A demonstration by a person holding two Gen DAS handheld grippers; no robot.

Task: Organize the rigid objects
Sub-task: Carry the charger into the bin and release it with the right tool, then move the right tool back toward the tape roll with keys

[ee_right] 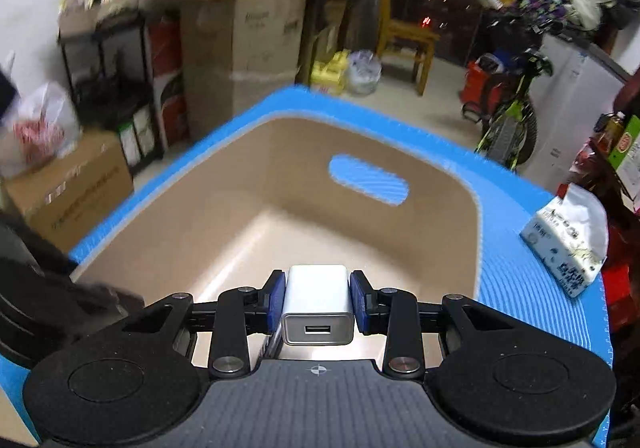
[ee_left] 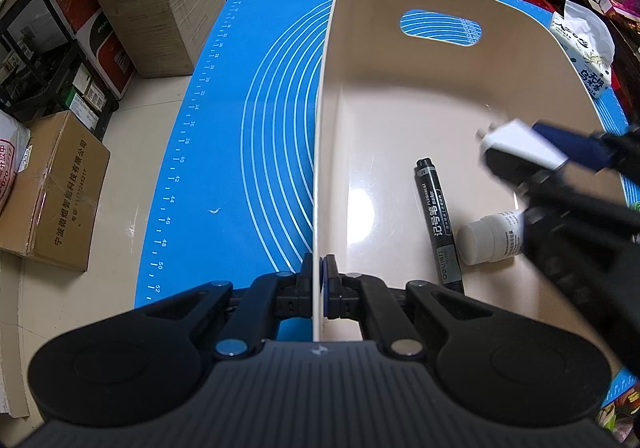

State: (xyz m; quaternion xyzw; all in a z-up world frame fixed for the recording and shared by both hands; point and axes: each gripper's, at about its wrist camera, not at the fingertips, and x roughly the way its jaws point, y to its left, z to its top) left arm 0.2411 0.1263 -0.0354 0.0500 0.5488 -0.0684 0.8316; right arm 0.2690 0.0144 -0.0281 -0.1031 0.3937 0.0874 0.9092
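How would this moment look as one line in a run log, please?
left gripper: shut on bin wall | right gripper: holds white charger over bin | in bin: marker, small white bottle

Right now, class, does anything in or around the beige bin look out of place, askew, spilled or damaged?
Nothing looks spilled or damaged. Inside the beige bin the black marker pen and the small white bottle lie on their sides, loosely placed. The only stray thing is a small white scrap on the blue baking mat left of the bin.

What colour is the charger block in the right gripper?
White, with a silvery USB end face: the charger shows best in the right wrist view, clamped in the right gripper.
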